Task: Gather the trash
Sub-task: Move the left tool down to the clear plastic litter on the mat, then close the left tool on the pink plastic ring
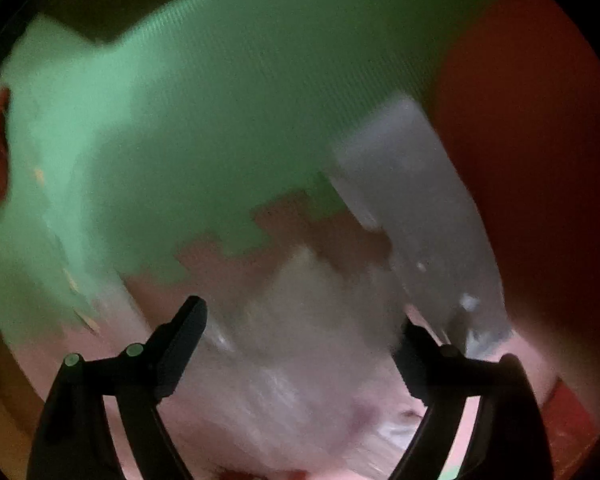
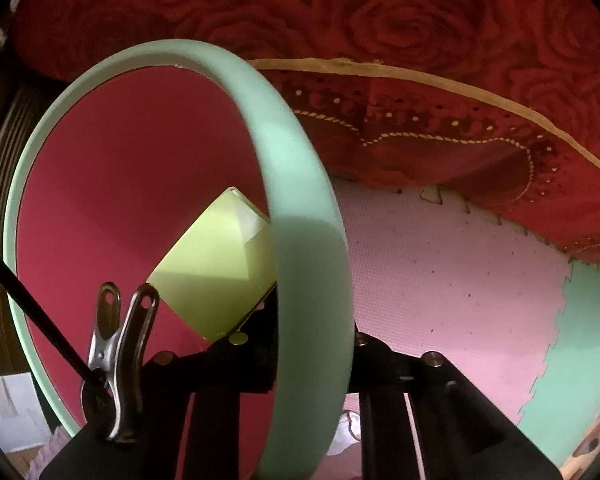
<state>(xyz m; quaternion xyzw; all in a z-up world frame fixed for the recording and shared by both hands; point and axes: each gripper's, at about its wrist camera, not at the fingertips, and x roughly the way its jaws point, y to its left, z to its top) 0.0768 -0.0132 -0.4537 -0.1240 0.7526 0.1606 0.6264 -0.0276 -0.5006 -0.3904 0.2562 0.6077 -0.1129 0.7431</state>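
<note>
Left tool (image 1: 302, 322) spread wide, pointing down over blurred clear plastic trash (image 1: 416, 216) lying on the foam floor mat (image 1: 220, 100), none of it pinched. Right tool (image 2: 314, 344) nearly pressed together, pinching the bin (image 2: 300, 184) by its mint rim; a yellow paper (image 2: 216, 264) sits inside the bin, above the pink mat.
</note>
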